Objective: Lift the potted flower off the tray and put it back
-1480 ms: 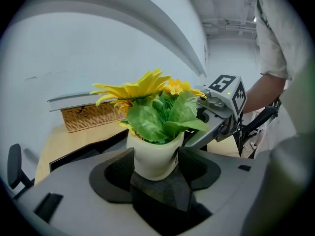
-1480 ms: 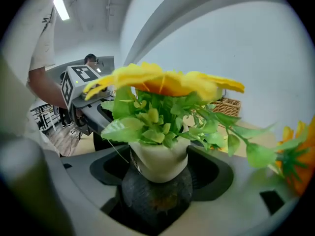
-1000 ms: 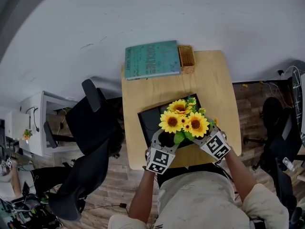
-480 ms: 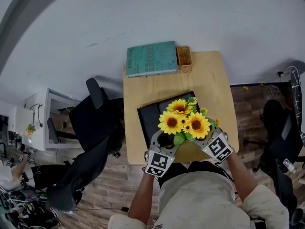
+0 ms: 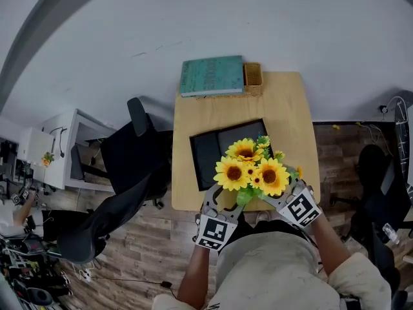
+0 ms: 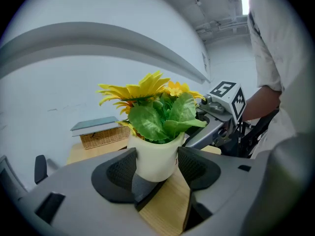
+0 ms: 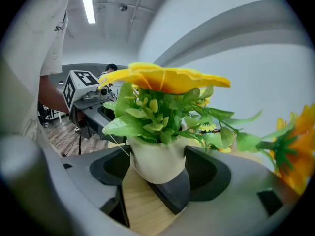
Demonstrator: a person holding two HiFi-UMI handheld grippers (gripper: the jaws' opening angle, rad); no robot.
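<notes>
The potted flower (image 5: 251, 170), sunflowers in a cream pot (image 6: 155, 156), hangs over the wooden table's front edge, nearer me than the black tray (image 5: 219, 146). My left gripper (image 5: 221, 197) is shut on the pot from the left. My right gripper (image 5: 270, 200) is shut on it from the right. In the left gripper view my left gripper (image 6: 156, 170) has its jaws pressed on both sides of the pot, with bare wood below. The right gripper view shows my right gripper (image 7: 158, 173) pinching the pot (image 7: 158, 160) the same way. The blooms hide the pot from the head view.
A teal book (image 5: 213, 76) and a small wicker basket (image 5: 253, 78) lie at the table's far edge against the white wall. A black office chair (image 5: 126, 173) stands left of the table (image 5: 290, 121). A white cabinet (image 5: 55, 150) is further left.
Both grippers have carried the potted flower toward me, off the black tray. The tray now shows almost whole beyond the blooms.
</notes>
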